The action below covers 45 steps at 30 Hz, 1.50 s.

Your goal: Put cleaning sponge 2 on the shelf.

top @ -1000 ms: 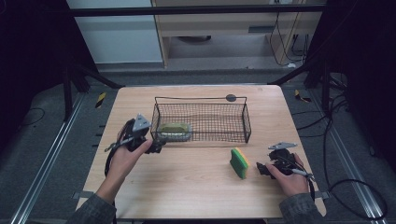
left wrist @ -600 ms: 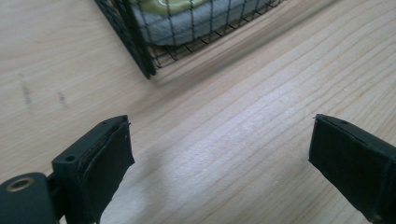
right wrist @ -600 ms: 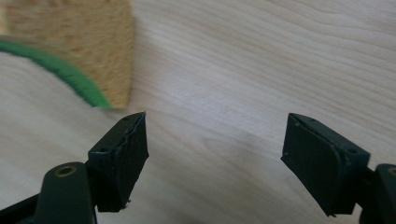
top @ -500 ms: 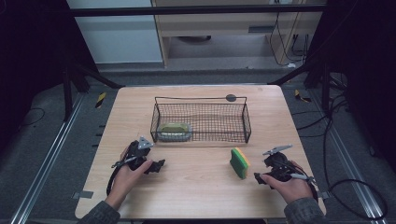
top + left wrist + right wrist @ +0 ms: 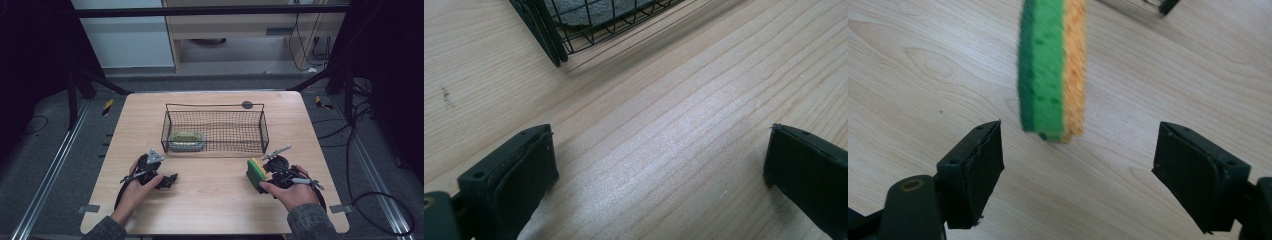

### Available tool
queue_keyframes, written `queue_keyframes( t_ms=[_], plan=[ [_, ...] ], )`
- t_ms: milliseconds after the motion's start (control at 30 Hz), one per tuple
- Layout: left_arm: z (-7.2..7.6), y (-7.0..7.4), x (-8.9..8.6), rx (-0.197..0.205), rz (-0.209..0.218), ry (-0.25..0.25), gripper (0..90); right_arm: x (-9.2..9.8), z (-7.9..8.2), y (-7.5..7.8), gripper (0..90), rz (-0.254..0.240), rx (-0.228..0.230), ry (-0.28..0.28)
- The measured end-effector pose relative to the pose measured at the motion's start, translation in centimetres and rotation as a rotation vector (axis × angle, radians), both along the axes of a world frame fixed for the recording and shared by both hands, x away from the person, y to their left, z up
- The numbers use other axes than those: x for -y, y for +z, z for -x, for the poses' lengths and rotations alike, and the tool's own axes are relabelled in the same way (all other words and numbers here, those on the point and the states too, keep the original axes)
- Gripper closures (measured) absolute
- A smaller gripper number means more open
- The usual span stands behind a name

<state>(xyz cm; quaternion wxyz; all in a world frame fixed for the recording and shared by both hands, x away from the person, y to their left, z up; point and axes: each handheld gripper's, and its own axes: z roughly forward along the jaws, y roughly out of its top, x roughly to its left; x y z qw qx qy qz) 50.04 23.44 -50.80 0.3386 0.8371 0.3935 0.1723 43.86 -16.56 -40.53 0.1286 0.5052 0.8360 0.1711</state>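
A: Since the earlier frames, both hands have shifted. Left gripper (image 5: 167, 181) has come back from the basket (image 5: 215, 145) to the bare table (image 5: 210, 200) on the near side, and its jaws have just been opening; they stand spread wide with only wood between them.

B: And the right one?

A: Right gripper (image 5: 259, 176) has moved in toward the sponge (image 5: 256, 171). Its jaws have just been opening a little again after closing, and they are spread. In the right gripper view the sponge (image 5: 1052, 70) stands on edge just ahead of the jaws, green side to their left, yellow to their right, not yet between the pads.

B: So what does that mean for the job?

A: My guess: one sponge-like pad (image 5: 186, 140) already lies in the basket's left end, beyond the left gripper, and the right hand is lining up to take the second one.

B: Anything unclear?

A: From above, the right jaws are mostly covered by the hand and sponge, so whether a pad touches it I cannot tell there. In the left gripper view just a basket corner (image 5: 549, 35) is in frame, its grey contents cut off by the edge.
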Motion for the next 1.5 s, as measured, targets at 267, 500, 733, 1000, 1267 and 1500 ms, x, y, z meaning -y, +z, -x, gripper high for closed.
queue_keyframes(
  t_ms=[267,500,733,1000,1267,1500],
  plan=[
    [0.0,-0.1,-0.1,0.006,0.006,-0.005,0.0,-1.9,-1.9,1.0,19.9,0.037,-0.015,0.036],
    [-0.1,-0.1,-0.1,0.006,0.007,-0.006,0.0,-2.3,-3.2,0.7,20.6,0.054,-0.054,0.038],
    [-0.1,-0.1,-0.1,0.006,0.007,-0.007,0.0,-2.4,-4.0,0.3,23.1,0.060,-0.072,0.024],
    [-0.1,-0.1,-0.1,0.007,0.008,-0.009,0.0,-2.7,-4.9,-0.5,27.5,0.054,-0.100,0.028],
    [-0.1,-0.1,-0.1,0.006,0.009,-0.007,0.0,-3.0,-5.4,-1.3,45.3,0.060,-0.130,0.034],
    [-0.2,-0.1,-0.1,0.006,0.009,-0.009,0.0,-2.2,-5.3,-0.6,64.0,0.025,-0.110,0.066]
  ],
)
